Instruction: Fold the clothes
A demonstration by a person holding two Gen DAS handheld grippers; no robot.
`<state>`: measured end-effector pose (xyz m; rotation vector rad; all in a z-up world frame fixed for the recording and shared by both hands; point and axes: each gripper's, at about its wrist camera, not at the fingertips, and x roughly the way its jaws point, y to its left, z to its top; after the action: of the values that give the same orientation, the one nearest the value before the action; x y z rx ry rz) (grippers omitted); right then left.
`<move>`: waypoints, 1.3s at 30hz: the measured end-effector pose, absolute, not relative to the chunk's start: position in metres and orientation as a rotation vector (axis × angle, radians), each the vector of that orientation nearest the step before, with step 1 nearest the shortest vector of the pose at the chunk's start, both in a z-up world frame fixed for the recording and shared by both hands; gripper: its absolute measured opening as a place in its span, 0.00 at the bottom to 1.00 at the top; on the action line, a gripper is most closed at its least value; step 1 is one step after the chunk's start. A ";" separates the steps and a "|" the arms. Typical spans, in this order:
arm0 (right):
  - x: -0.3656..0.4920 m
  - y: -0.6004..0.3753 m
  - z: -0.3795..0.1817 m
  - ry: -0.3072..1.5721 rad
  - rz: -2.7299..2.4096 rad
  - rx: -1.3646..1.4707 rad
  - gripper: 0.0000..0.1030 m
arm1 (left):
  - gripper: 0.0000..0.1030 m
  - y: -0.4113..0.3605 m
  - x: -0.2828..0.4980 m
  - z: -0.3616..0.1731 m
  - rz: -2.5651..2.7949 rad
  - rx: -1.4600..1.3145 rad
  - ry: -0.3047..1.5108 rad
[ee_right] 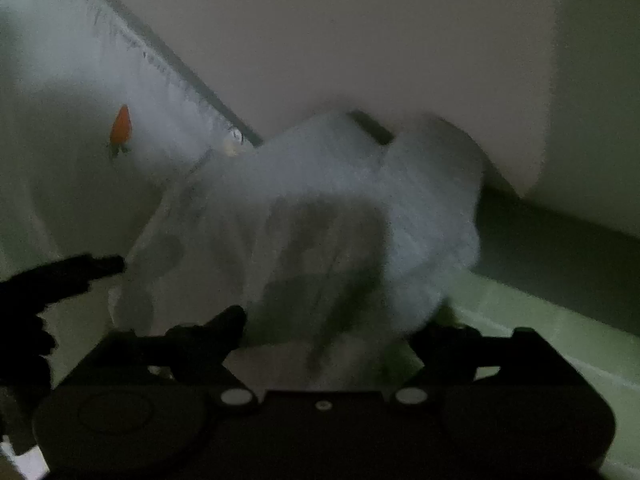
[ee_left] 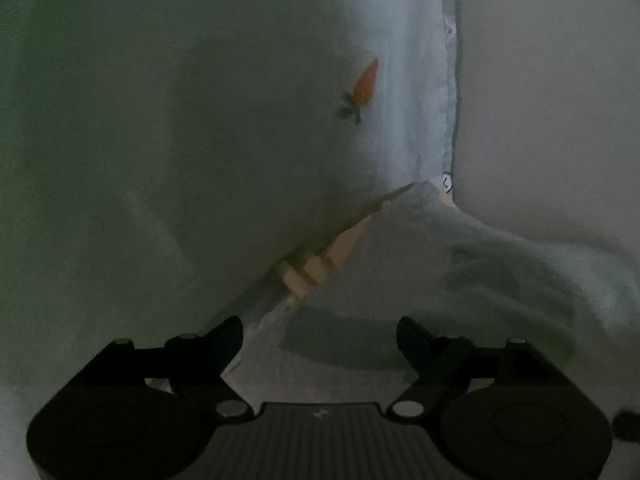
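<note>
A pale garment point(ee_left: 304, 92), marked by a small carrot motif point(ee_left: 365, 82), is spread over a light surface point(ee_left: 540, 80) with its stitched edge running straight, a lie that suits a fold across it. One corner of the cloth point(ee_left: 460, 248) is lifted and bunched toward the cameras, apparently so it can be carried over the flat part. The left gripper point(ee_left: 320, 334) is seen with its jaws wide apart and nothing clamped, cloth lying just ahead of it. At the right gripper point(ee_right: 332, 328) the raised fabric point(ee_right: 320, 232) drapes between the spread jaws; whether it is pinched cannot be told through the blur.
</note>
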<state>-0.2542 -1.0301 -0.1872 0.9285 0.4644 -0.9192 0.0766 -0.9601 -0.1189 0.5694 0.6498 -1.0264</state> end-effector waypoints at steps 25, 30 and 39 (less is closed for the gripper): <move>-0.384 -0.819 -0.060 0.473 -0.931 0.519 0.99 | 1.00 -0.681 -0.130 -0.013 -1.048 0.174 0.626; -0.412 -0.792 -0.065 0.503 -0.936 0.483 0.99 | 1.00 -0.644 -0.166 -0.023 -0.984 0.266 0.519; -0.436 -0.767 -0.060 0.514 -0.948 0.439 0.99 | 1.00 -0.620 -0.190 -0.025 -1.006 0.293 0.513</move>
<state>-0.4357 -0.7671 -0.0597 0.4387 0.5140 -0.9476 -0.1897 -0.6202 -0.0253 0.2930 0.5131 -1.0057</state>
